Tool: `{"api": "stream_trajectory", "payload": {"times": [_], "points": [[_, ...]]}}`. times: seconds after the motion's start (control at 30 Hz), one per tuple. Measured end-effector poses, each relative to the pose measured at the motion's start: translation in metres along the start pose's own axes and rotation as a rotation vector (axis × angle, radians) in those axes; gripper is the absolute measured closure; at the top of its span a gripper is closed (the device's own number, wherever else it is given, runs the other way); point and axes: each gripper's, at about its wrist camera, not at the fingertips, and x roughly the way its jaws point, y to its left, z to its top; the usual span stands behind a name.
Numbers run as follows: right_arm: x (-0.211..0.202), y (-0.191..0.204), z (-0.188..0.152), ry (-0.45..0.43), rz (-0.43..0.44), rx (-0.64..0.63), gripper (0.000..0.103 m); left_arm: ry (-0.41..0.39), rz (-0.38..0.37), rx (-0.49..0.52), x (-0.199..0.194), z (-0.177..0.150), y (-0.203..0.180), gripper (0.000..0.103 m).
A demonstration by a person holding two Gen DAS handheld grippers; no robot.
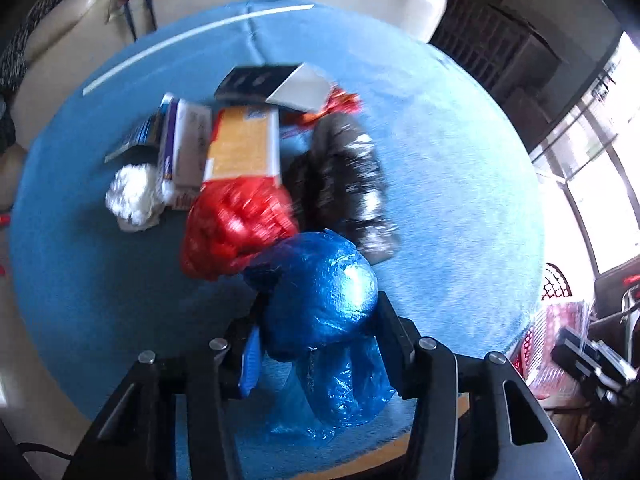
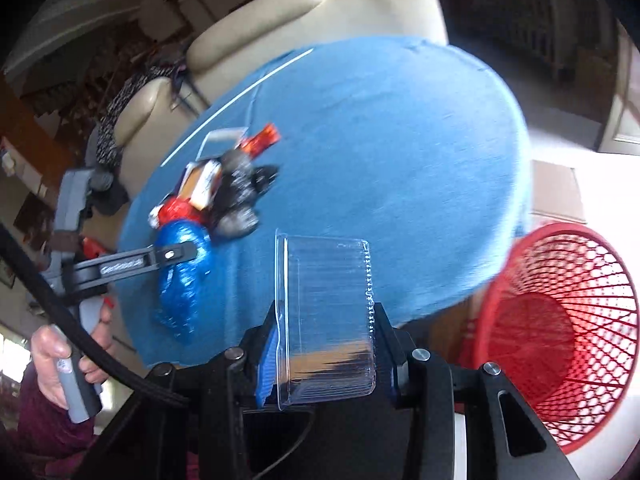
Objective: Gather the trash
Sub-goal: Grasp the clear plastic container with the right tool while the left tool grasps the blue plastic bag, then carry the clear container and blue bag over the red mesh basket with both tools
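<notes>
I am clamping my right hand-held gripper (image 2: 326, 344) on a clear container, angled downward; my left hand-held gripper (image 1: 318, 320) is pinching a blue bag; my left hand (image 2: 66, 354) is gripping its handle.

on the blue table (image 1: 460, 208): one blue plastic bag (image 1: 320, 300), one red bag (image 1: 236, 228), one white paper wad (image 1: 132, 196), one orange box (image 1: 244, 144), one clear plastic container (image 2: 330, 320). beside it, one red basket (image 2: 560, 320).
</notes>
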Motion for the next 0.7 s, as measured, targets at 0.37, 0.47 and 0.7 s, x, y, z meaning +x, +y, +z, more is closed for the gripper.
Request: {"api": "stream_trajectory", "payload": {"times": [0.37,0.47,0.7], "points": [[-0.055,-0.029,-0.004,-0.144,-0.239,-0.027,0.059,-0.056,-0.009,0.207,-0.028,-0.007,-0.084,0.051],[-0.064,-0.039,-0.006,-0.168,-0.276,-0.021,0.059,-0.055,-0.015,0.255,-0.029,-0.006,-0.106,0.051],[-0.074,-0.064,-0.011,-0.183,-0.332,0.02,0.059,-0.036,-0.033,0.357,-0.017,-0.002,-0.152,0.051]]}}
